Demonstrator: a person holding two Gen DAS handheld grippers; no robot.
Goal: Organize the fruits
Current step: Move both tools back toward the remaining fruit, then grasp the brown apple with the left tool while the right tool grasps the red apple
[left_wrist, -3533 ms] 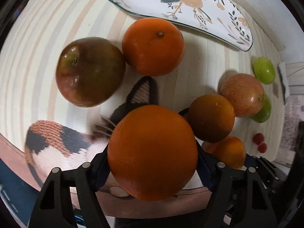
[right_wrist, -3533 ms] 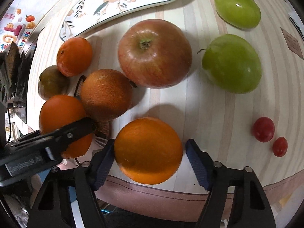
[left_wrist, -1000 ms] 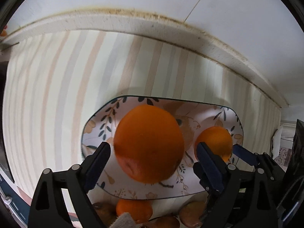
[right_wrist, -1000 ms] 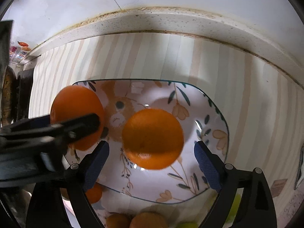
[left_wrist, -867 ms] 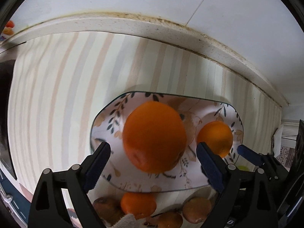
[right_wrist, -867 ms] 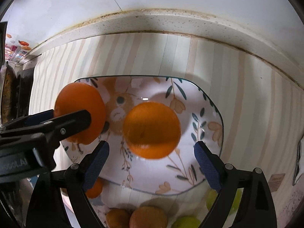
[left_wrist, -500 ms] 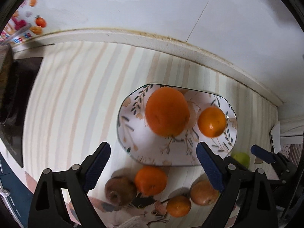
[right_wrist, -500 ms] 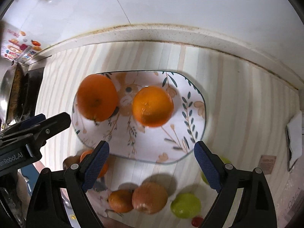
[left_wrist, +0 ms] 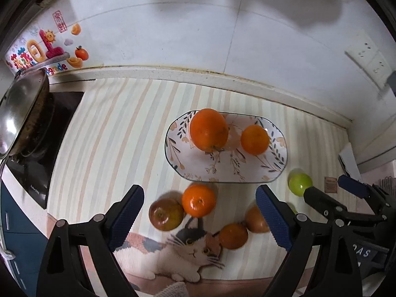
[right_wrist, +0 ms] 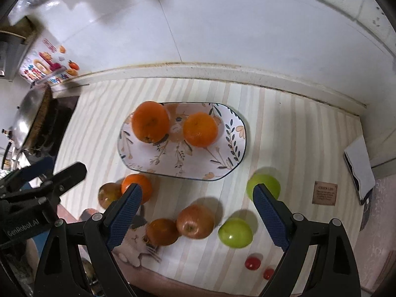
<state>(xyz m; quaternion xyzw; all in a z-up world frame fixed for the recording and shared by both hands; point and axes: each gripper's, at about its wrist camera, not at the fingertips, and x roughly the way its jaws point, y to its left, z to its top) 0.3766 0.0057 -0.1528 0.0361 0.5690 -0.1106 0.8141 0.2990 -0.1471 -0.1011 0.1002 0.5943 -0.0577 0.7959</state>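
Both the left tool (left_wrist: 199, 211) and the right tool (right_wrist: 196, 210) hang wide open and empty above the counter (right_wrist: 284, 133), where two oranges (right_wrist: 150, 121) sit on the plate (right_wrist: 232, 153) and other fruit lies nearer.

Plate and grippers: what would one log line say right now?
plate: two oranges on it | left gripper: open | right gripper: open

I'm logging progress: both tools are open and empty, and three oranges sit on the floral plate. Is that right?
Not quite: the floral plate holds two oranges, a larger one and a smaller one, as the right wrist view shows. Both the left tool and the right tool are open and empty.
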